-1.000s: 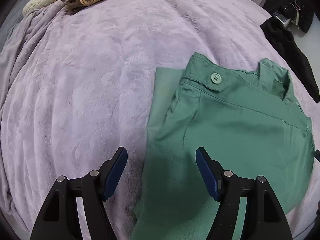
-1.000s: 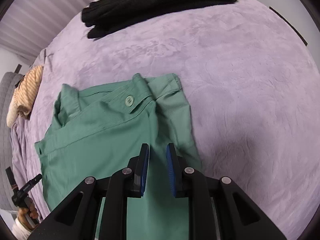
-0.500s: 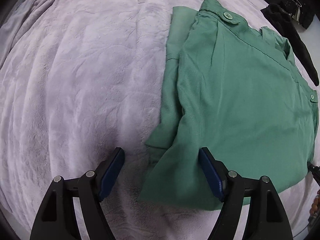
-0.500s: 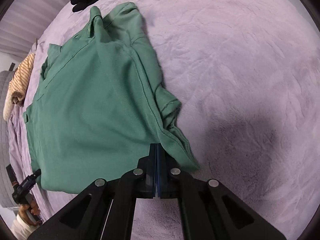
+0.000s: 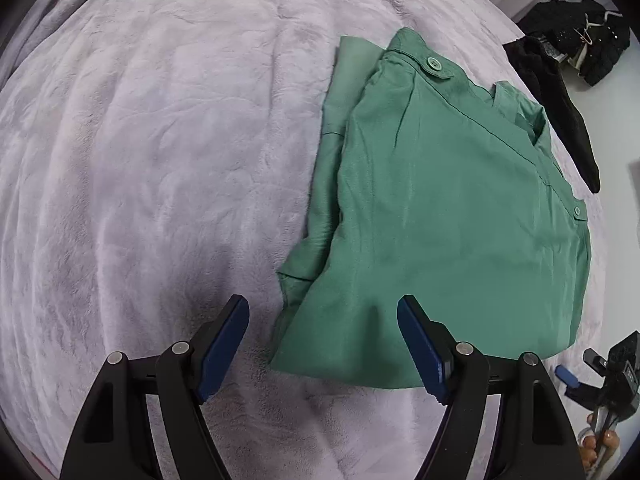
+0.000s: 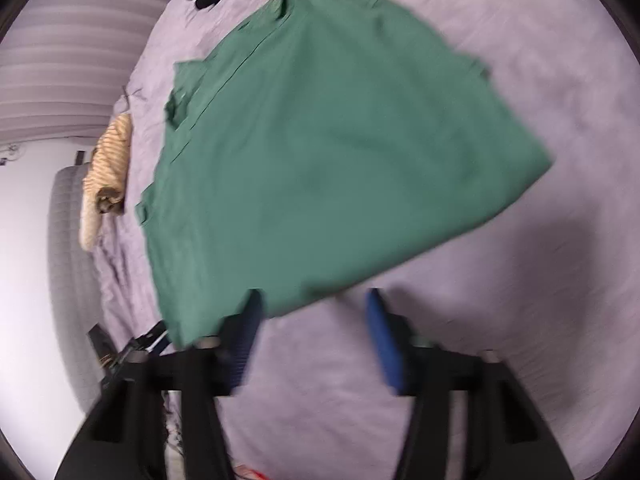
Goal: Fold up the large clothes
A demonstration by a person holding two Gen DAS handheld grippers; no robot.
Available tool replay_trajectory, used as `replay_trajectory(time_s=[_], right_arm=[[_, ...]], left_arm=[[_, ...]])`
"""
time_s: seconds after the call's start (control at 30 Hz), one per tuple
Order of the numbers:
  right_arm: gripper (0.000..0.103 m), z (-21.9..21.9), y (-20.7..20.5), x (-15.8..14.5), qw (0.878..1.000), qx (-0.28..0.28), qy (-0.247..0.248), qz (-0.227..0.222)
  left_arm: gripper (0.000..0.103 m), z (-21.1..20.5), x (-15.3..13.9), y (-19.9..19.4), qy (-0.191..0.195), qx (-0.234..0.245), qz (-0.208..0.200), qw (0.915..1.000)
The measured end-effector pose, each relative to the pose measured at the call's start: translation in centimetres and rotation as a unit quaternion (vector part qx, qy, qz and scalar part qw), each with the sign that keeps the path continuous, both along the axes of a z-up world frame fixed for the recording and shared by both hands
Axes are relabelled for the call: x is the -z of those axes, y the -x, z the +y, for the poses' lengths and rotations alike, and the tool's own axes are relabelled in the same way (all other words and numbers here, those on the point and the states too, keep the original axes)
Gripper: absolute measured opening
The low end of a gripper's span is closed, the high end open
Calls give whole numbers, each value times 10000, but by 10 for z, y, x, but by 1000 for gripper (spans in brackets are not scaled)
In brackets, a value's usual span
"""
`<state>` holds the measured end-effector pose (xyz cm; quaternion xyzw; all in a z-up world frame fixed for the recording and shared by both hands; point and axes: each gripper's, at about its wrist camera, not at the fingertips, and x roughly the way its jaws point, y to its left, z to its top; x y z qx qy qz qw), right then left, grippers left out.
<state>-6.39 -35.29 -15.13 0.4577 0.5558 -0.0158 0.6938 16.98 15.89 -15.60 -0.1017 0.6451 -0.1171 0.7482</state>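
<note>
Left gripper [image 5: 322, 336]: jaws wide, empty, over the near corner of the folded green shirt [image 5: 440, 216] lying on the bed [image 5: 160, 160]. Right gripper [image 6: 312, 332]: jaws opening, nothing between them. Seat both on the near hem before closing, to fold evenly.

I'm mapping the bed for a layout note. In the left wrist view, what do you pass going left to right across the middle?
Lilac blanket → green garment → black clothes.
</note>
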Motion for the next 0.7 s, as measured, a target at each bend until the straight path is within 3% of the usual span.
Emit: replay_trajectory(time_s=[0.07, 0.13, 0.2, 0.23, 0.27, 0.37, 0.47, 0.53, 0.7], right_arm=[[81, 33, -6, 15, 9975, -59, -694, -80], [81, 64, -19, 33, 9936, 2, -1127, -44], [78, 85, -36, 50, 9907, 176, -1347, -26], [62, 90, -45, 56, 9901, 348, -1362, -47], [26, 92, -49, 59, 9896, 397, -1380, 21], [20, 97, -55, 50, 9951, 156, -978, 59], [19, 104, -54, 52, 9979, -103, -596, 212], [19, 104, -52, 62, 9977, -86, -572, 345], [20, 107, -56, 54, 9965, -469, -480, 501]], left_arm=[[68, -6, 0, -4, 53, 75, 52, 9999], [19, -5, 11, -7, 71, 143, 231, 9996], [6, -1, 14, -4, 314, 159, 252, 9991], [6, -2, 12, -1, 319, 208, 206, 9991], [6, -2, 7, 0, 269, 313, 93, 9991], [6, 4, 3, 10, 145, 504, -39, 9986], [6, 15, 26, 19, 87, 423, 177, 9989], [6, 22, 39, 23, 259, 250, 275, 9990], [6, 26, 22, 29, 183, 176, 188, 9995]])
